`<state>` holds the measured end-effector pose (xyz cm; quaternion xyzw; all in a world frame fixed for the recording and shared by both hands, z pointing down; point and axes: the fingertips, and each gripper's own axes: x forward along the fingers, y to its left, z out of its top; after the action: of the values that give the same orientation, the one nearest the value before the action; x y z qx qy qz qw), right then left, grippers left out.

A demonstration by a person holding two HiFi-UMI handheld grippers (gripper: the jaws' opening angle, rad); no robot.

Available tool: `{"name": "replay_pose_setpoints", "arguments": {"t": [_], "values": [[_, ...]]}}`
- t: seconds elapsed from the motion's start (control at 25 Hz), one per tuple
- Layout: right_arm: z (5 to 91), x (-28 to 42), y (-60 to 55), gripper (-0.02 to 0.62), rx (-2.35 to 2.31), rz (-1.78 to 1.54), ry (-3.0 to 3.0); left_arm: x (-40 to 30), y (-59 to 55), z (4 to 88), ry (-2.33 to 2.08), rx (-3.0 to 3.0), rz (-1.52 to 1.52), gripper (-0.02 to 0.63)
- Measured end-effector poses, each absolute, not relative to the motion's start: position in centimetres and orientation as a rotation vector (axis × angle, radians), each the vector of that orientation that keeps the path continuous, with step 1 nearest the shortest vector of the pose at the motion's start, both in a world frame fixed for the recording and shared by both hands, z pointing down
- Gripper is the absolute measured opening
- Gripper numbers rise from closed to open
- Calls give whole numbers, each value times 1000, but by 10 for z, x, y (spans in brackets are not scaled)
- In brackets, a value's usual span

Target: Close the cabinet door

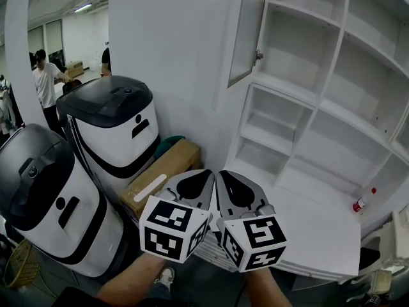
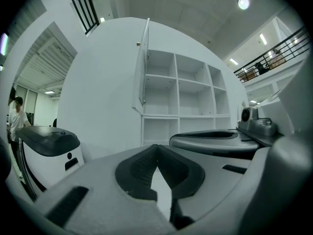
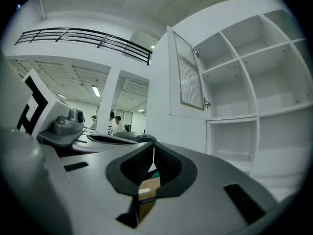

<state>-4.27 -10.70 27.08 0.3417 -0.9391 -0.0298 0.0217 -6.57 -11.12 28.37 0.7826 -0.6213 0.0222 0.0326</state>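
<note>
The left gripper (image 1: 206, 173) and the right gripper (image 1: 221, 174) look alike. Each has a smooth pale grey shell that tapers toward its far tip. Each shell has a black teardrop-shaped recess lined with ribbed black pads (image 2: 142, 168), and dark rectangular slots (image 3: 238, 196) mark the shell flanks. At the near end, the left cube (image 1: 172, 228) and the right cube (image 1: 255, 240) are white with bold black square markers on every visible face. A forearm (image 1: 131, 283) shows below each cube.

cabinet door (image 1: 246, 31): top cut off by edge | cabinet (image 1: 317, 101): right side cut off | bottle (image 1: 362, 203): label too small
</note>
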Motion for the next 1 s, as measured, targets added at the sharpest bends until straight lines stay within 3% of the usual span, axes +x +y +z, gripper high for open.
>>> {"name": "replay_pose_setpoints", "arguments": {"t": [0.76, 0.88, 1.0], "values": [[187, -92, -186, 28, 1436, -172, -2869, -127, -195, 240, -1721, 2596, 12, 12], [178, -99, -195, 122, 1465, -183, -2850, -132, -205, 238, -1680, 2625, 6, 12], [172, -103, -205, 129, 1514, -211, -2814, -134, -216, 235, -1637, 2657, -3, 12]]}}
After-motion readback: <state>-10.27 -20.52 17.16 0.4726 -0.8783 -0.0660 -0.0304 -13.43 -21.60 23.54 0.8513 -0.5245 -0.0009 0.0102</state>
